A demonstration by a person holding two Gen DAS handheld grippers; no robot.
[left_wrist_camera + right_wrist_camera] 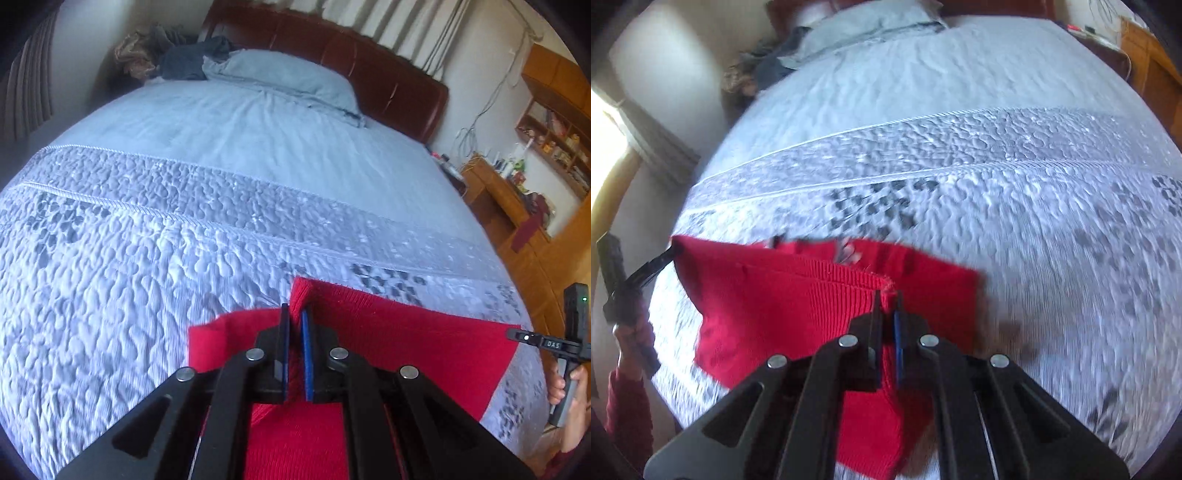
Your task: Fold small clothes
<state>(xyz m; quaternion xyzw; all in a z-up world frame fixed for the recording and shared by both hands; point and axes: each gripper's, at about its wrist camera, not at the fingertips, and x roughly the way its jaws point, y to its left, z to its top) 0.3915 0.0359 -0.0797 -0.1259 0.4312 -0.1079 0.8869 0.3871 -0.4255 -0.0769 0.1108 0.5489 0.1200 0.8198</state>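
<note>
My left gripper (295,317) clenched on a corner of the red knit (406,339), my right gripper (887,299) pinching its ribbed hem, knit lifted over the quilted blue bed (184,240), pillow (280,74) far beyond

My left claw (295,314) angles downward, jaws pinched together on a fold of red garment (406,332) between its fingers. My right claw (887,301) tilts steeper, jaws likewise clamped on the cloth's ribbed edge. Each hand (569,387) grips its claw's handle, red sleeve (628,406) showing.
</note>
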